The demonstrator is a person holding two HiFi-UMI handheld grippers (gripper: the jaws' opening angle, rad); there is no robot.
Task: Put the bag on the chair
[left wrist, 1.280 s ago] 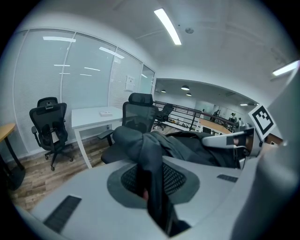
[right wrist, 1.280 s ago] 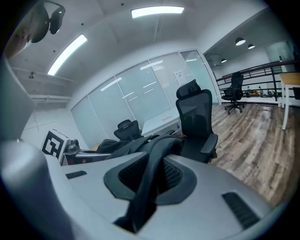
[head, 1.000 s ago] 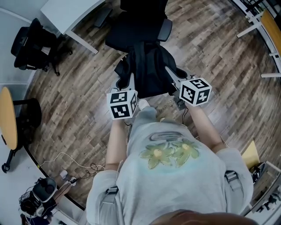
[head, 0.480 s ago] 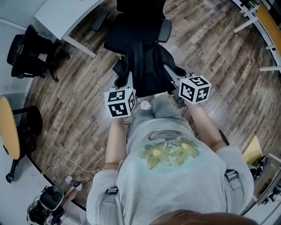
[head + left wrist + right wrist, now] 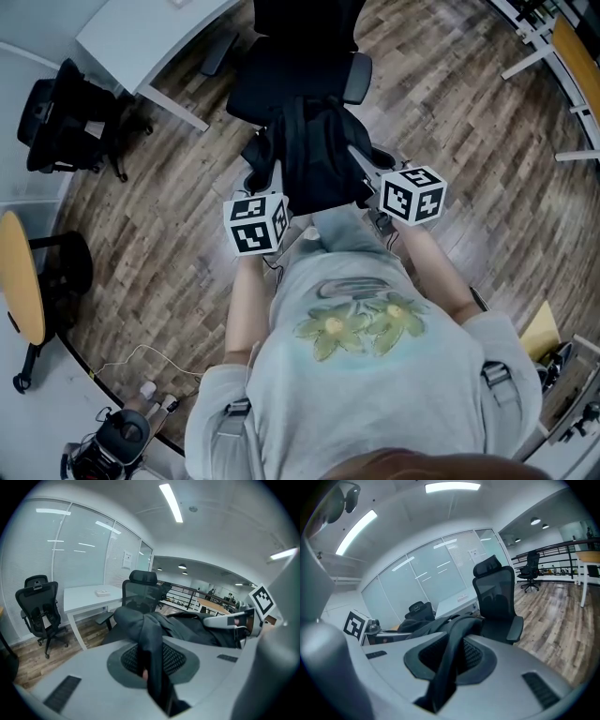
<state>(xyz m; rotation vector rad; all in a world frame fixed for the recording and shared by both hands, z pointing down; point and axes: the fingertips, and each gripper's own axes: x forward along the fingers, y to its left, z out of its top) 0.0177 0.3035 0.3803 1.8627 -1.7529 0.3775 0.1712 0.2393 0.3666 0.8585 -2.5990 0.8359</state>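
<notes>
A black bag (image 5: 317, 155) hangs between my two grippers in the head view, just in front of a black office chair (image 5: 295, 70). My left gripper (image 5: 274, 178) is shut on a strap of the bag (image 5: 152, 663) at its left side. My right gripper (image 5: 361, 161) is shut on another strap (image 5: 447, 665) at the bag's right side. In the left gripper view the bag's body (image 5: 187, 627) stretches towards the right gripper's marker cube (image 5: 261, 599), with the chair (image 5: 140, 592) behind it. In the right gripper view the chair (image 5: 497, 602) stands close, its seat just beyond the bag.
A white desk (image 5: 150, 37) stands left of the chair, with another black chair (image 5: 61, 98) beside it. A round wooden table (image 5: 21, 277) sits at the left edge. Cables and gear (image 5: 131, 412) lie on the wooden floor (image 5: 469, 159) at the lower left. White table legs (image 5: 553, 56) are at the upper right.
The person has stepped a little nearer the chair, and the bag has moved with both grippers towards its seat. Both grips are unchanged.
</notes>
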